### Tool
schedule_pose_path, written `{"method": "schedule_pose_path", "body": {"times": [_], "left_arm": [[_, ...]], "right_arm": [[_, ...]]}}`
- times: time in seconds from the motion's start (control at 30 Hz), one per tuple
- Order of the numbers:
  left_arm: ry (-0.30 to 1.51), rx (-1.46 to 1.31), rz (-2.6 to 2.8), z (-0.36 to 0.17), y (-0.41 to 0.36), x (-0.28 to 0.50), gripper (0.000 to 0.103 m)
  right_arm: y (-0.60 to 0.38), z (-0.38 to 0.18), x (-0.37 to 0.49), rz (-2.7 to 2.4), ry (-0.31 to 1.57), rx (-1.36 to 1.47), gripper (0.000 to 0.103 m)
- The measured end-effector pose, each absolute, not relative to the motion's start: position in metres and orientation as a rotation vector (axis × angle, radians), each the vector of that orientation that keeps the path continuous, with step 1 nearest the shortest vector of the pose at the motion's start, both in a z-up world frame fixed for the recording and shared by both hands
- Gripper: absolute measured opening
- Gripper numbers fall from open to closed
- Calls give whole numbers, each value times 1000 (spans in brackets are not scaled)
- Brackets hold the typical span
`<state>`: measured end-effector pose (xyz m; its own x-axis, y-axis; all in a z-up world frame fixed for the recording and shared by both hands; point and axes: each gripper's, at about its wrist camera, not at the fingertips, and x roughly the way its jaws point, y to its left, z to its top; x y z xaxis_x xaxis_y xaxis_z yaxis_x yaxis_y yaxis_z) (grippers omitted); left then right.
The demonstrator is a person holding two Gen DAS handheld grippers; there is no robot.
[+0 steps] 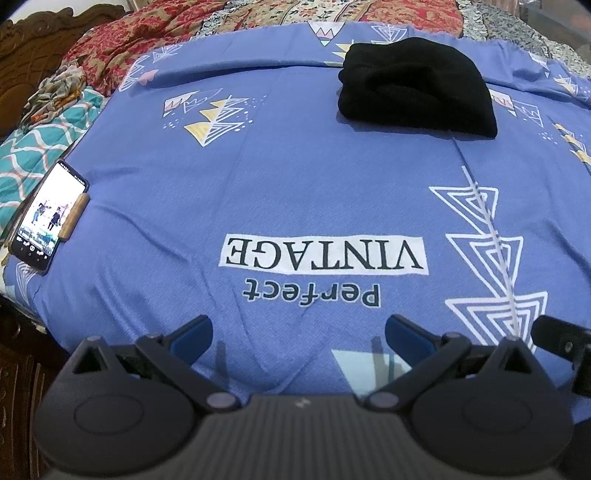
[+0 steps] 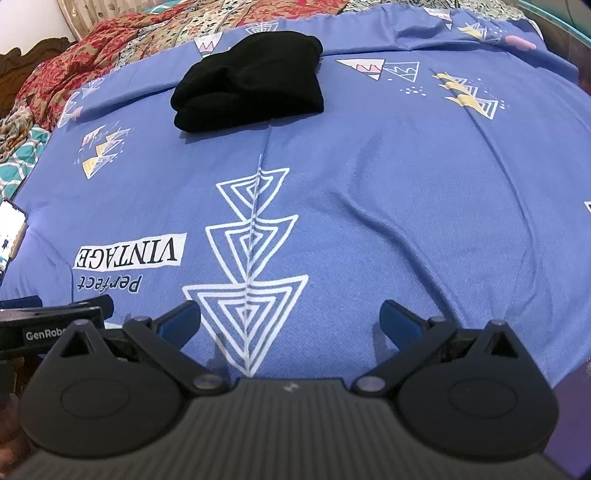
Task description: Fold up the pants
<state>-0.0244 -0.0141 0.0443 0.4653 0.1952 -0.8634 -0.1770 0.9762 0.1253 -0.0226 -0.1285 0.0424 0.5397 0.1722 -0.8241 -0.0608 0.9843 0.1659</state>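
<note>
Black pants (image 1: pixel 415 86) lie in a compact folded bundle on the far part of a blue printed bedsheet (image 1: pixel 295 177). In the right wrist view the same pants (image 2: pixel 251 83) sit far ahead, left of centre, on the bedsheet (image 2: pixel 369 166). My left gripper (image 1: pixel 298 332) hovers open over the near edge of the sheet, well short of the pants, with nothing between its blue-padded fingers. My right gripper (image 2: pixel 290 317) is also open and empty, over the white triangle print. Part of the left gripper's body (image 2: pixel 55 321) shows at the right wrist view's left edge.
A lit phone (image 1: pixel 48 218) leans on a small wooden stand at the sheet's left edge. Red patterned blankets (image 1: pixel 155 33) and a teal quilt (image 1: pixel 33 147) are piled beyond and to the left. A carved wooden headboard (image 1: pixel 22 48) stands at far left.
</note>
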Motion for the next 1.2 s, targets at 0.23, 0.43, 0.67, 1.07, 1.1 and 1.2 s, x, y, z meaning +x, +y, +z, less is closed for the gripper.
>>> {"method": "schedule_pose_path", "body": {"times": [0.23,0.43,0.67,1.07,1.1,1.2], "left_arm": [[1058,10,229,45,-11,-26,103],[1059,5,233,44,-8,-26,103],[1069,-3,238,42,-6,-26,103],[1092,-2,234,39,-10,-25,103],[1092,-1,233,39,-10,-25,103],[1097,4,235,39,-10,-24,103]], "right_arm": [[-127,41,-23,149,1002,128,103],[-126,41,-23,151,1002,125,103],[-122,40,-23,159,1009,122,103],[-124,36,-22,168,1033,138,103],[-123,36,-22,168,1037,135,103],[-120,37,-23,165,1036,116,103]]}}
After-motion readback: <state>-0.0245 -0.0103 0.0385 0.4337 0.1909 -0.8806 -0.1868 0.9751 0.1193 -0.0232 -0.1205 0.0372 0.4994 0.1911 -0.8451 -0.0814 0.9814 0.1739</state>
